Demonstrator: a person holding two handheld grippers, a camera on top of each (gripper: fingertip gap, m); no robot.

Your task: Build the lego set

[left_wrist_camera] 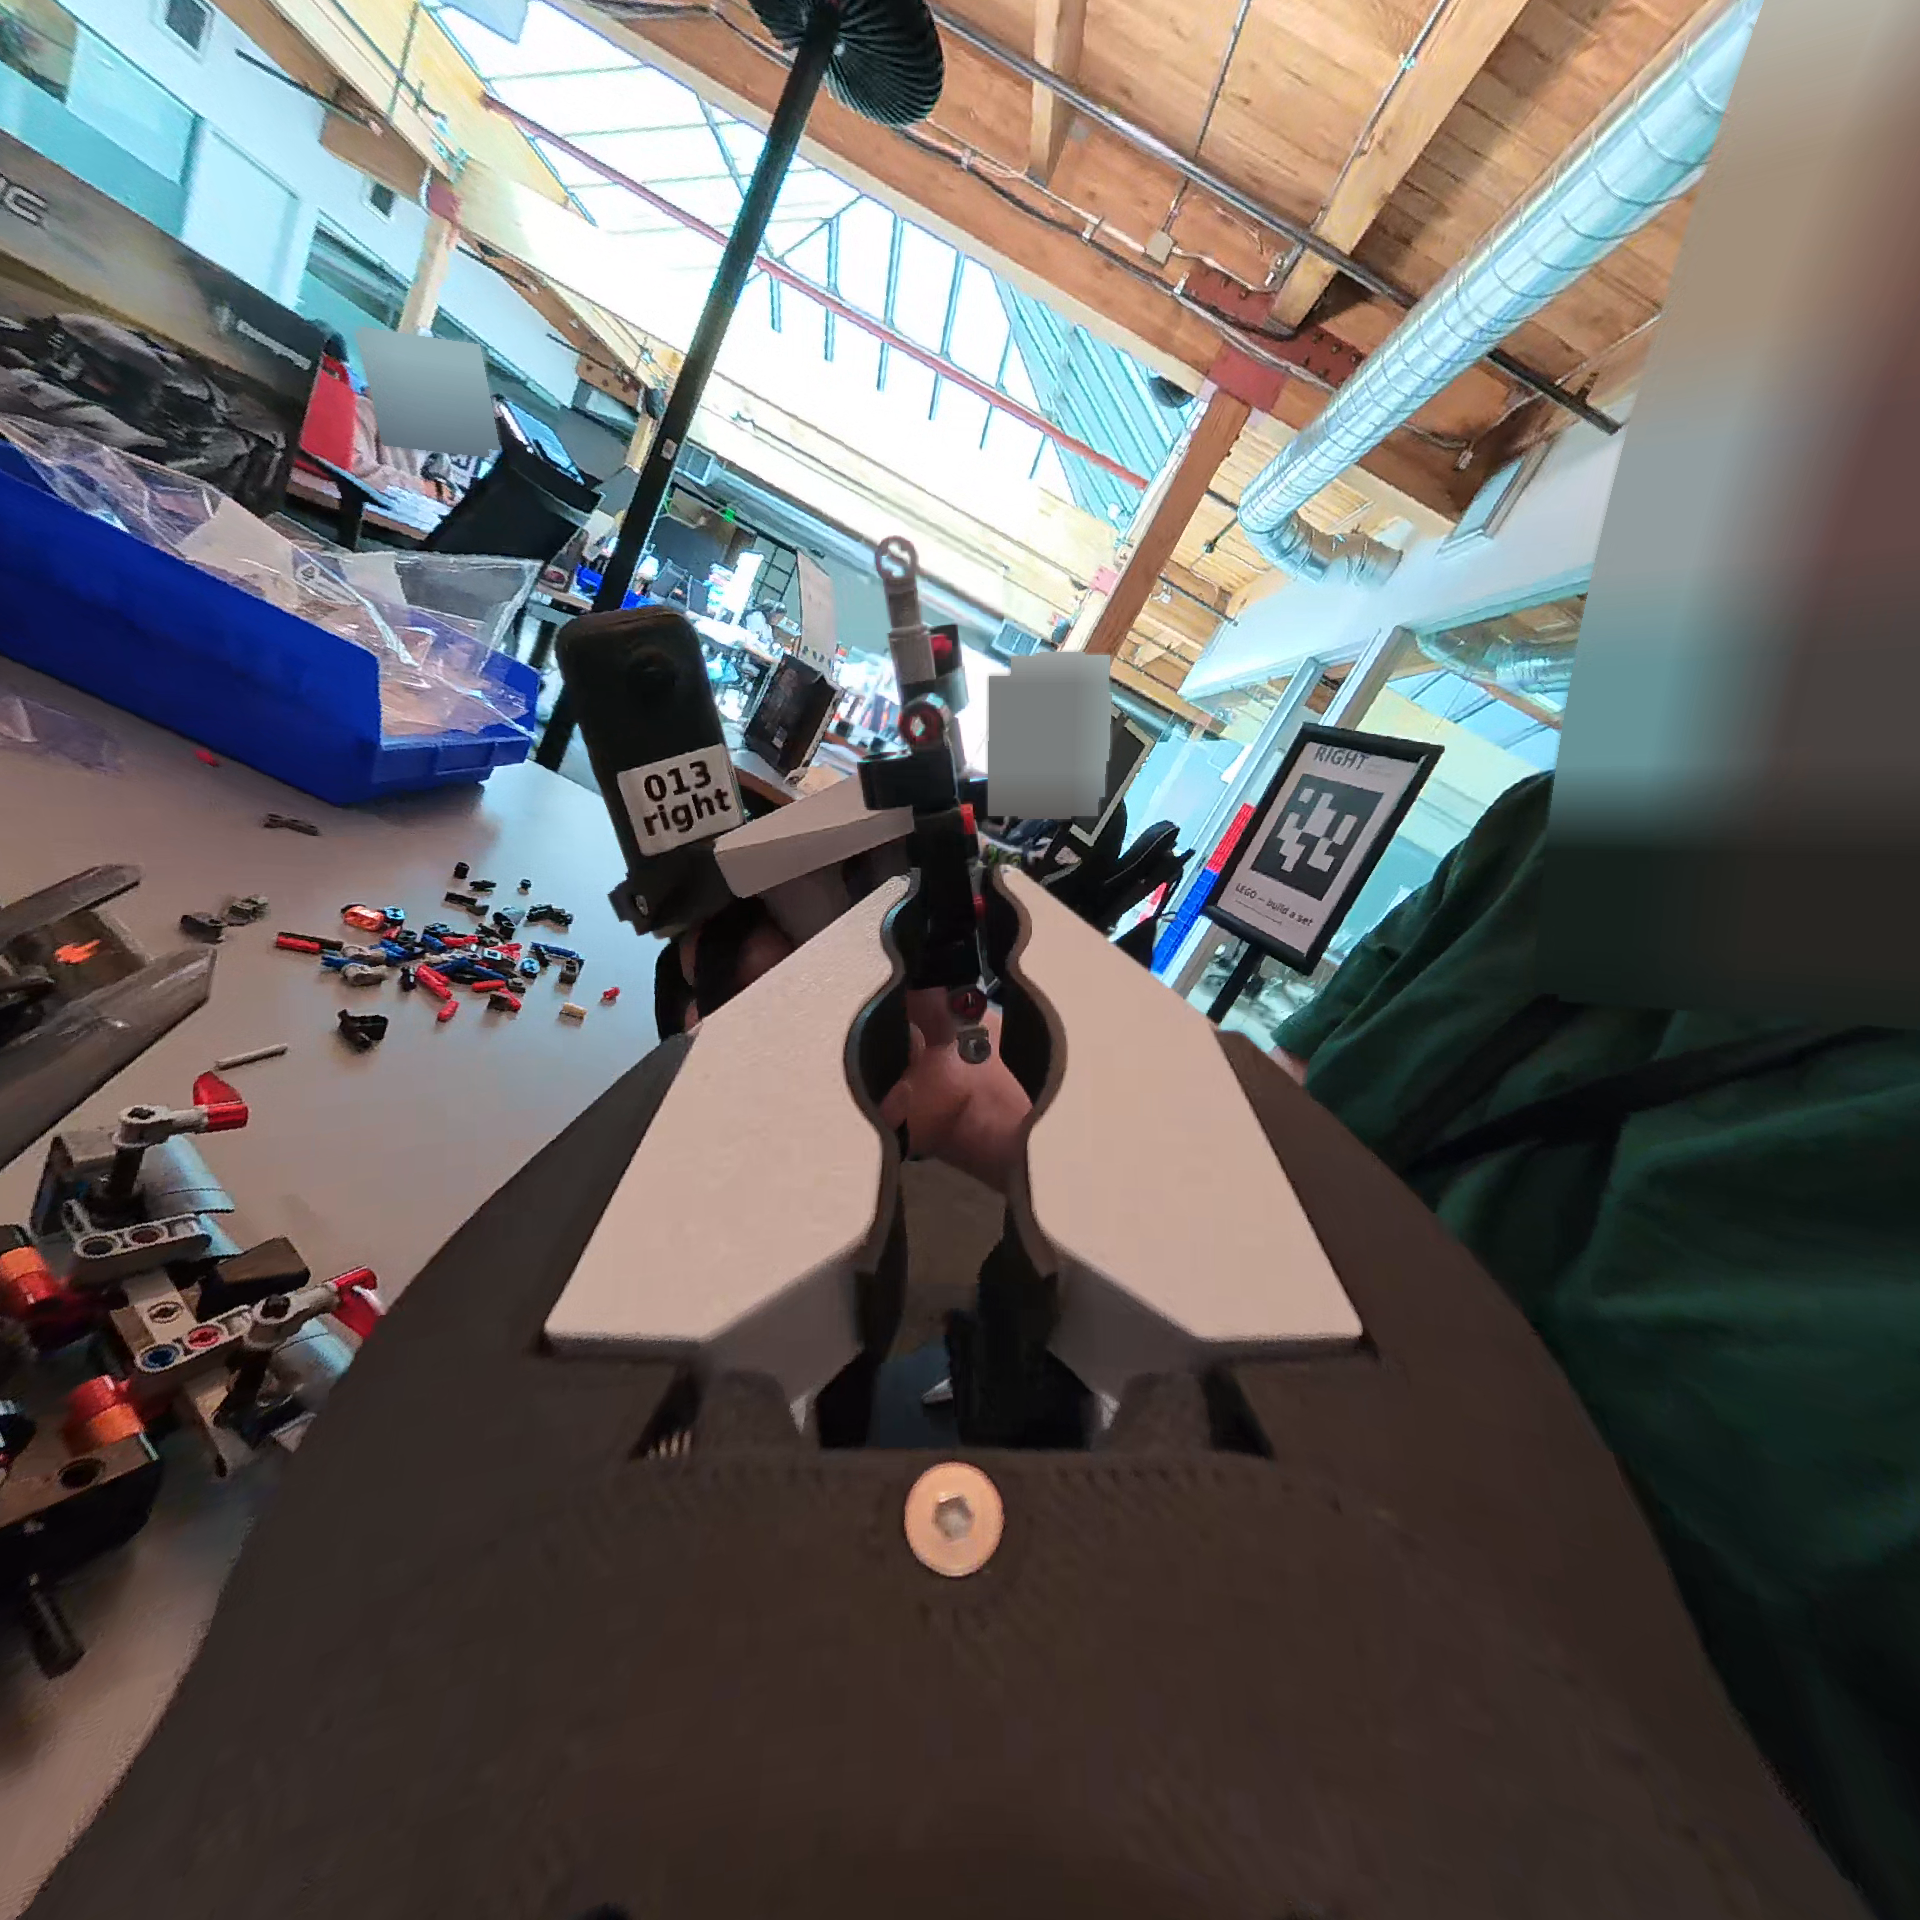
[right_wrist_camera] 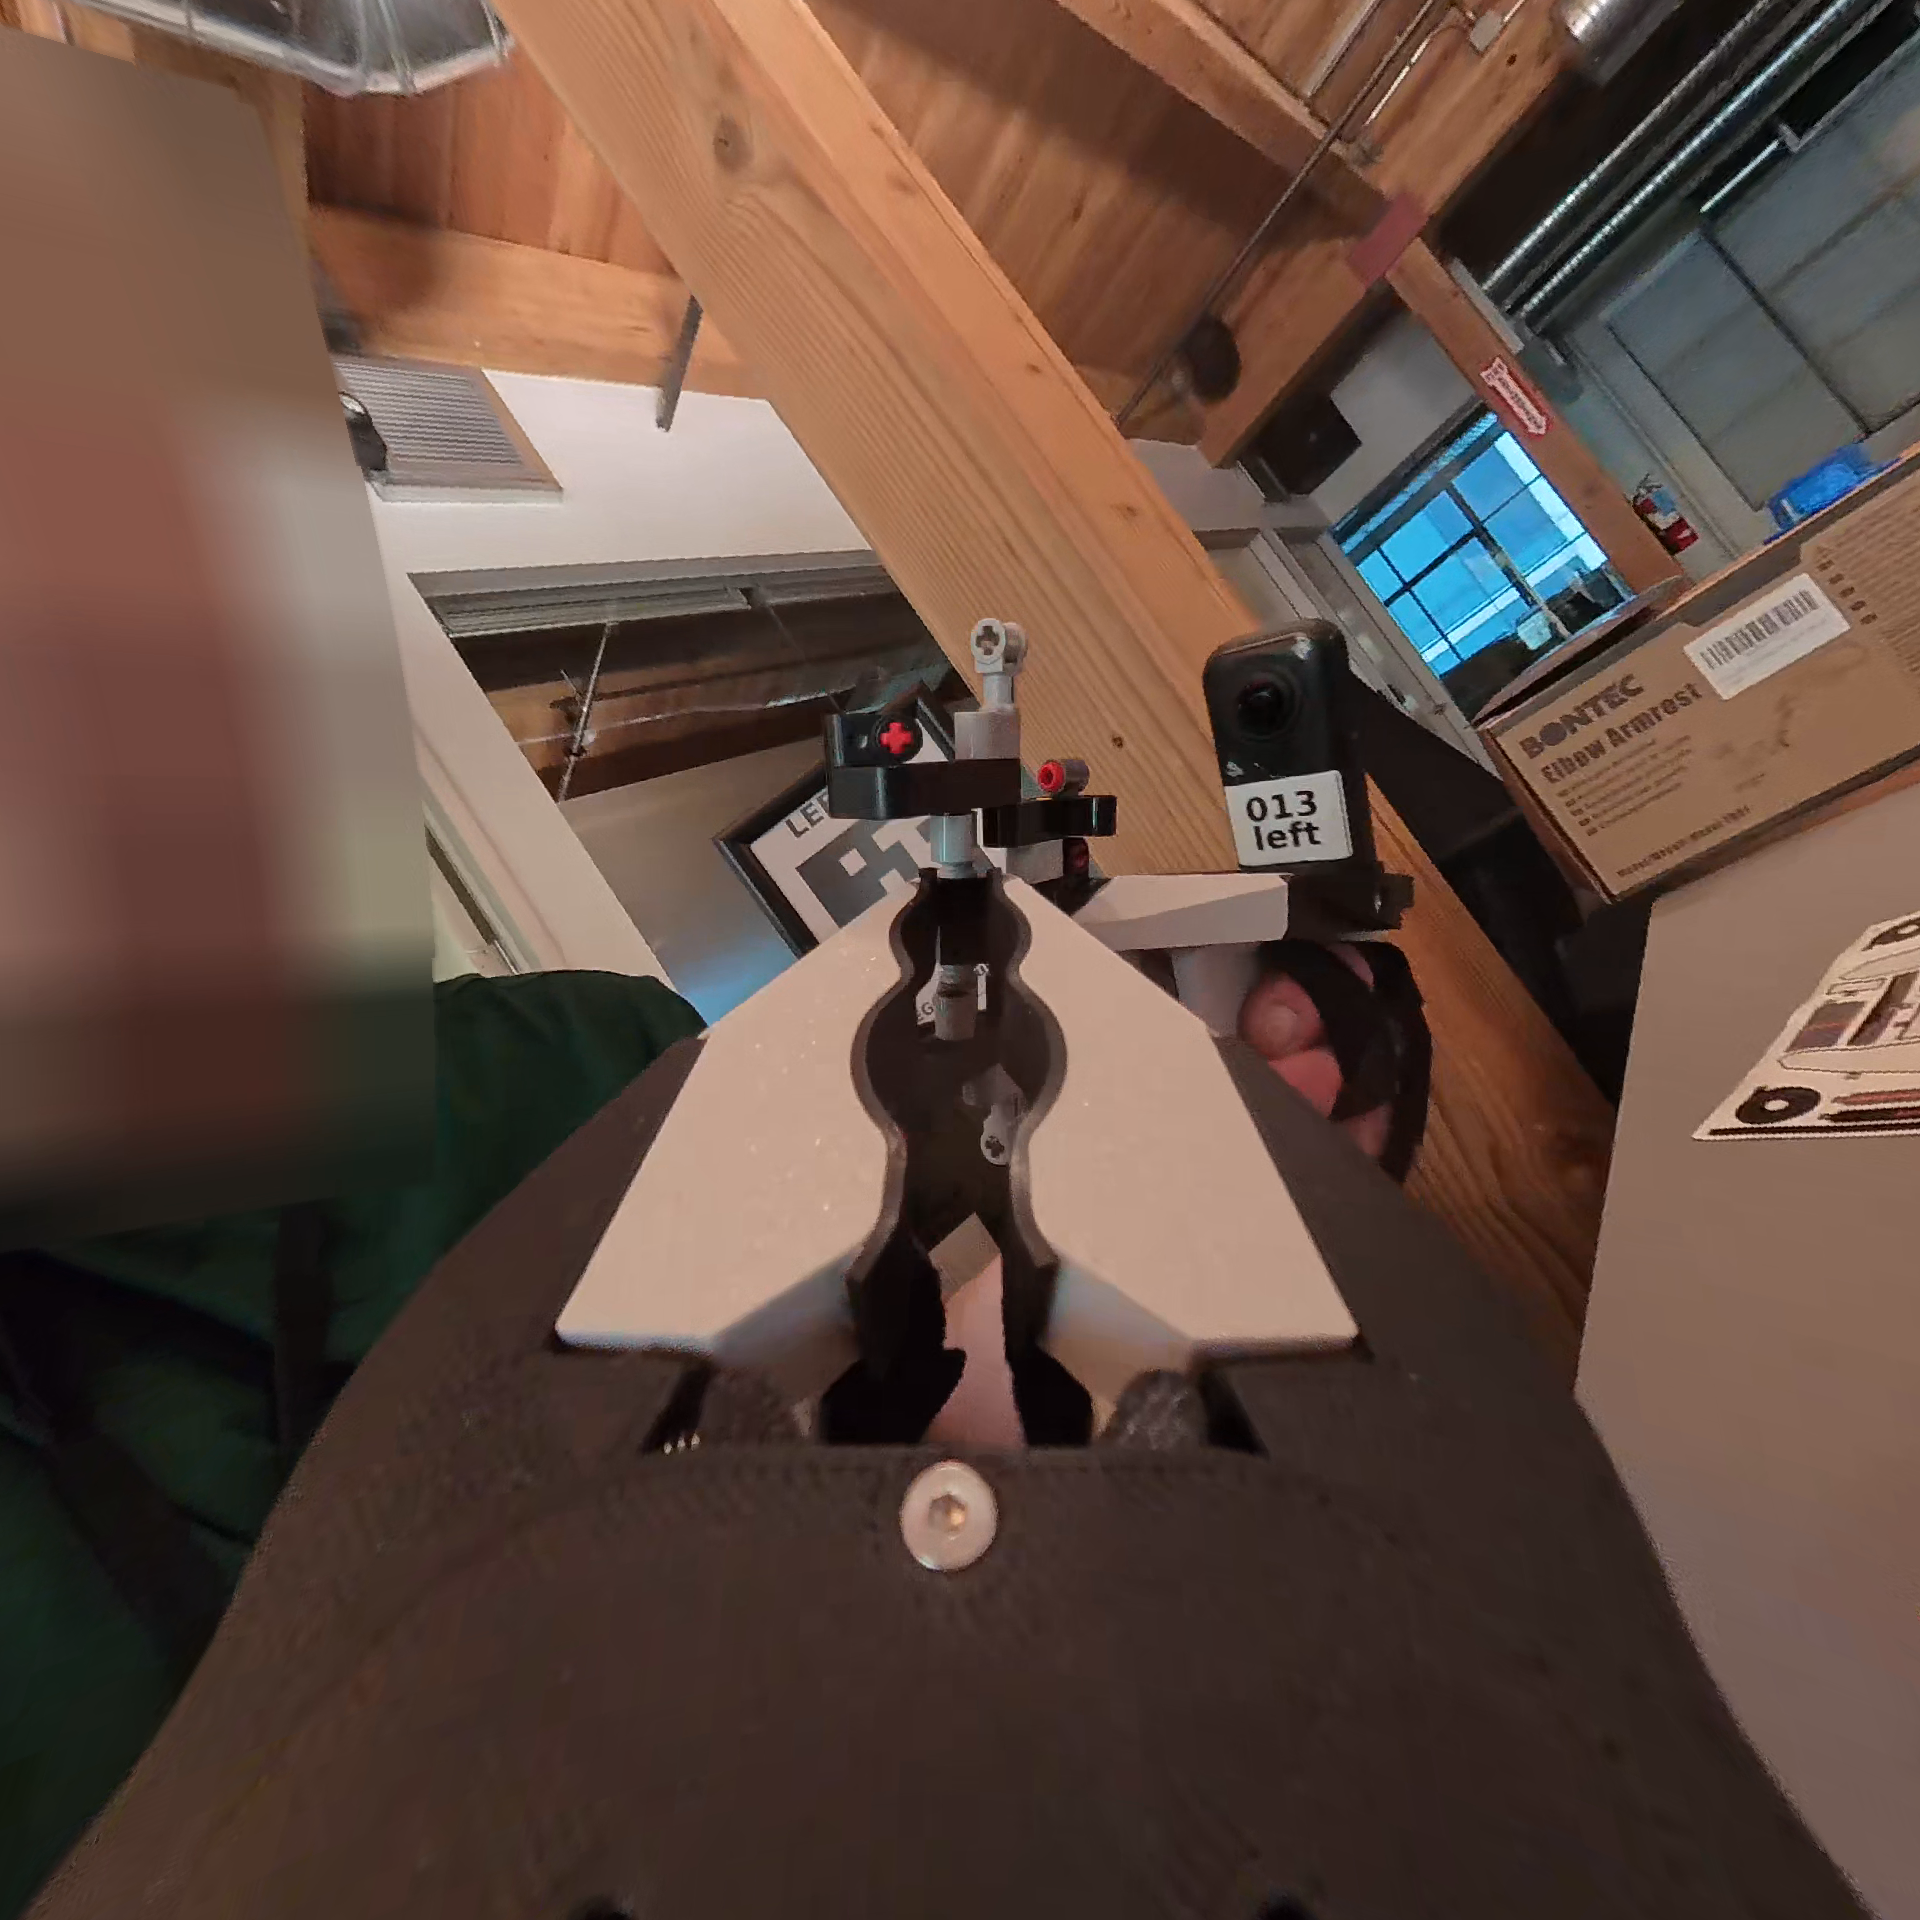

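The small Technic sub-assembly is held in the air above the grey table, between both tools. The left gripper pinches its black lower section; the right gripper pinches the thin grey axle below the black cross-beam. Both pairs of fingers are closed onto the part, with no visible gap at the tips.

Handling: the sub-assembly is light and rigid plastic, but its joints are friction-fit (pins and axles can slide or pull apart under side load). The grey link rod standing up from the cross-beam is slender; judge it the weakest point. Take hold on the black beam faces, not on the rod or the red pin ends. Smooth plastic may slip in the jaws if twisted.

Surface and room, relative to the sub-assembly: the loose pile of small parts lies on the table to the left, the blue bin beyond it, and the partly built model lower left. A printed sheet, probably stickers, lies to the right. Timber ceiling overhead.
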